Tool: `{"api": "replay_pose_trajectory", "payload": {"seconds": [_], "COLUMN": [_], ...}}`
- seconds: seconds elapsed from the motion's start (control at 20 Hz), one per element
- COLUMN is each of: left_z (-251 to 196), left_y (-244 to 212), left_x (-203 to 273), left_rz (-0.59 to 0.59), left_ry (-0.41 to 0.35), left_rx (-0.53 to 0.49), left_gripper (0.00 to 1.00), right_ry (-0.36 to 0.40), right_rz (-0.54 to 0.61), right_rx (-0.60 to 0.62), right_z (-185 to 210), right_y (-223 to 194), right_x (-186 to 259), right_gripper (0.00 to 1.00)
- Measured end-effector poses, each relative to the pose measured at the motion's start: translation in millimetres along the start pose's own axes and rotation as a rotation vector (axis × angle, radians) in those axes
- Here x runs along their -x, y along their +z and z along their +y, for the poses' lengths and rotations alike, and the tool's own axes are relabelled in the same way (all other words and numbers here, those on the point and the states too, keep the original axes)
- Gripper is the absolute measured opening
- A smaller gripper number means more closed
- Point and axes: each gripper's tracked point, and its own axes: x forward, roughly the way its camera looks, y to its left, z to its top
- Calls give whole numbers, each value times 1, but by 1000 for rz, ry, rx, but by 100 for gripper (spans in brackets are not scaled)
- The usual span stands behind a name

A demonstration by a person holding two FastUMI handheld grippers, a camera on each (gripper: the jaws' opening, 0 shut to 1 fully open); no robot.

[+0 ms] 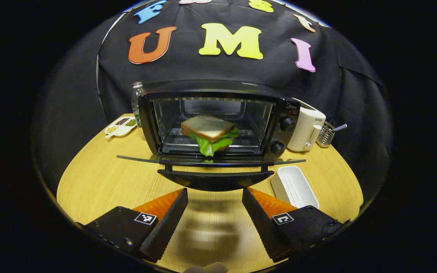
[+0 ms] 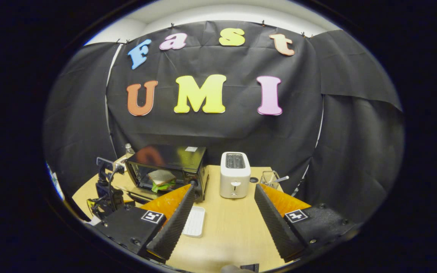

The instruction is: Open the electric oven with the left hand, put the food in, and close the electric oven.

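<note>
- So the oven [image 1: 218, 125] sits toward the back of the wooden table [image 1: 89, 170], and its glass door [image 1: 211, 161] is dropped all the way down flat, handle [image 1: 215, 178] facing us.
- Inside, we see the sandwich [image 1: 209, 133] lying on the wire rack, bread on top with green lettuce hanging out the front edge.
- In the right gripper view the same oven [image 2: 169, 167] shows off to the left with the sandwich [image 2: 161, 179] inside and the door down.
- Our left tongs [image 1: 214, 223] hang just in front of the door handle, fingers spread wide with nothing between them, not touching the handle.
- Our right tongs [image 2: 220, 223] are likewise spread apart and empty, held above the table [image 2: 233, 227] well back from the oven.
- A white tray [image 1: 294, 186] lies on the table just right of the open door; in the right gripper view it [image 2: 195, 221] sits beside the left finger of the right tongs.
- A white toaster [image 1: 306, 129] stands right next to the oven's knob side, and past it there's a small wire basket [image 1: 325, 134] with something sticking out.
- Behind the oven's left corner we spot a clear bottle [image 1: 136, 102], and near it a white divided dish [image 1: 120, 126] with bits of stuff in the sections.
- In the right gripper view we also catch the other gripper [image 2: 106, 193] at the left, in front of the oven.
</note>
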Motion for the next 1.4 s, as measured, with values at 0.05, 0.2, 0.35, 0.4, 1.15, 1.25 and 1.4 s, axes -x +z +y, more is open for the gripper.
{"api": "replay_pose_trajectory", "payload": {"seconds": [0.05, 0.2, 0.35, 0.4, 1.15, 1.25, 1.4], "left_z": [1, 3, 6, 4, 12, 12, 16], "left_y": [10, 33, 51, 53, 64, 72, 96], "left_x": [-3, -14, -26, -27, -4, 13, 55], "left_rz": [-18, -45, -69, -75, -114, -137, -206], "left_ry": [5, 6, 22, 21, 39, 37, 40], "left_rx": [-6, -30, -31, -27, -27, -18, -39], "left_gripper": [95, 94, 95, 95, 94, 94, 94], "right_ry": [-2, -6, -13, -12, 17, 27, 44], "right_rz": [-4, -6, -15, -14, -30, -45, -69], "right_rx": [-5, -15, -17, -17, -8, 0, 6], "right_z": [-1, -6, -8, -8, 5, 9, 21], "right_y": [2, 4, 8, 8, 12, 17, 28], "right_x": [0, -3, -4, -5, 6, 12, 21], "right_gripper": [100, 100, 100, 100, 100, 100, 100]}}
